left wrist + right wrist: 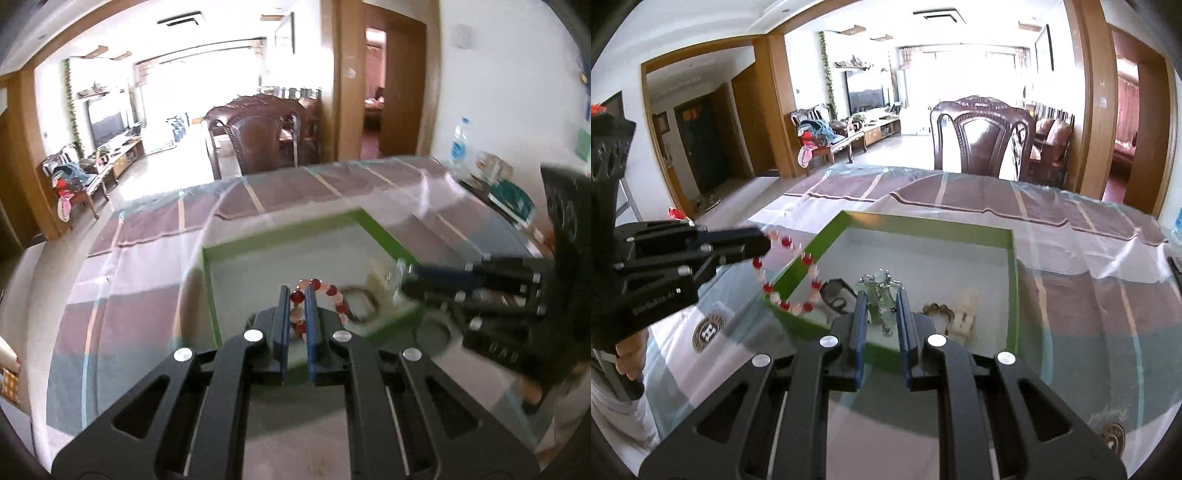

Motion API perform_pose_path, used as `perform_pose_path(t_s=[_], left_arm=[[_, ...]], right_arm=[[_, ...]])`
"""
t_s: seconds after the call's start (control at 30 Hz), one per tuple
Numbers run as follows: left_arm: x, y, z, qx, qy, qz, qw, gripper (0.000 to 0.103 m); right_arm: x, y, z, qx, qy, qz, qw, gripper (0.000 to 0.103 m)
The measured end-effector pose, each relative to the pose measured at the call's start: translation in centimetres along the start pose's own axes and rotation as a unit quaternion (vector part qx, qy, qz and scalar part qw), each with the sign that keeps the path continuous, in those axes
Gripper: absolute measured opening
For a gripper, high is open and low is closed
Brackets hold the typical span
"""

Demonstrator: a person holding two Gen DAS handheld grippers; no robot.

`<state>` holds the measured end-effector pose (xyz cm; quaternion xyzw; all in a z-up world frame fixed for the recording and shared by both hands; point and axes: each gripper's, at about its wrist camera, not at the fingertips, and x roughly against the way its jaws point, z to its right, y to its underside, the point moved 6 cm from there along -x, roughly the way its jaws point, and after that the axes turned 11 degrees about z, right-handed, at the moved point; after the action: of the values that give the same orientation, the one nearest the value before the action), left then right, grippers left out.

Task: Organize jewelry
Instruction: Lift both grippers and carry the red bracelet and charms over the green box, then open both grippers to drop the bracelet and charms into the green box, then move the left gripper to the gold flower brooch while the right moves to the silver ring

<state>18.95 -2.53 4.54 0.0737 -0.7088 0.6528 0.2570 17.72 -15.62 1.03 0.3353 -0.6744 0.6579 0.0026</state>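
Note:
A green-rimmed box [1015,280] with a white floor lies on the table; it also shows in the left wrist view [207,280]. My left gripper [297,295] is shut on a red-and-pink bead bracelet [334,291], which hangs over the box's near left corner [792,280]. My right gripper [882,295] is shut on a pale green and silver pendant piece [881,282] just above the box floor. In the box lie a dark ring-shaped piece [836,291], a brown bead bracelet [940,310] and a cream carved piece [967,314].
A glass-topped table with a striped cloth [1071,258] carries the box. A round coaster [708,331] lies left of the box and a bronze coin-like piece [1112,435] at front right. A water bottle [459,142] and boxes [511,197] stand at the far right edge. Dark chairs [982,136] stand behind.

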Motion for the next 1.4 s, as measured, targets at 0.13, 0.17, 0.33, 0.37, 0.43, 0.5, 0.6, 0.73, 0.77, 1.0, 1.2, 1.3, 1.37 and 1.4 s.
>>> perform_pose_path(t_s=[0.13,0.17,0.33,0.37,0.43,0.5,0.6,0.73,0.77,1.0,1.2,1.3,1.37,1.4], left_arm=[[-3.7,1.0,-0.8,0.024,-0.005,-0.029,0.9993,0.008],[-4.9,1.6,-0.8,0.021,-0.01,-0.04,0.9989,0.008],[-7.9,2.4,-1.0,0.022,-0.012,-0.053,0.9983,0.008],[-8.3,2.4,-1.1,0.029,-0.009,-0.049,0.9983,0.009],[-8.7,2.3,-2.0,0.049,-0.015,-0.041,0.9979,0.022],[-8.4,2.7,-2.7,0.066,-0.018,-0.046,0.9966,0.043],[-7.1,4.0,-3.3,0.063,-0.027,-0.07,0.9952,0.044],[-3.7,6.9,-3.5,0.059,-0.02,-0.106,0.9924,0.047],[-2.6,7.7,-3.4,0.056,-0.013,-0.106,0.9927,0.049],[2.7,14.2,-2.2,0.017,-0.07,-0.1,0.9924,0.059],[4.4,18.2,-0.8,0.057,-0.046,-0.129,0.9889,0.064],[4.5,19.3,-0.2,0.066,-0.052,-0.138,0.9869,0.064],[4.8,19.9,0.6,0.071,-0.054,-0.138,0.9864,0.064],[4.7,19.9,0.9,0.069,-0.053,-0.136,0.9868,0.064]], right_arm=[[-4.7,1.5,1.4,-0.026,0.01,-0.046,0.999,0.016],[-5.5,1.9,1.5,-0.027,0.012,-0.054,0.998,0.016],[-8.2,3.4,1.7,-0.034,0.019,-0.075,0.996,0.016],[-8.4,3.1,1.7,-0.035,0.022,-0.069,0.997,0.018],[-8.2,2.6,2.0,-0.039,0.031,-0.052,0.997,0.036],[-7.5,2.3,2.3,-0.045,0.039,-0.045,0.997,0.053],[-4.8,2.3,2.1,-0.026,0.031,-0.046,0.998,0.053],[-0.9,3.7,2.6,0.016,0.046,-0.052,0.997,0.053],[0.1,4.5,2.9,0.023,0.049,-0.058,0.997,0.053],[0.0,11.0,6.0,-0.009,0.071,-0.141,0.987,0.045],[-2.0,13.5,5.2,-0.012,0.067,-0.185,0.98,0.045],[-2.0,13.9,3.8,0.003,0.055,-0.19,0.98,0.046],[-1.8,14.3,2.6,0.011,0.038,-0.193,0.98,0.046],[-1.8,14.4,2.2,0.017,0.033,-0.194,0.98,0.046]])
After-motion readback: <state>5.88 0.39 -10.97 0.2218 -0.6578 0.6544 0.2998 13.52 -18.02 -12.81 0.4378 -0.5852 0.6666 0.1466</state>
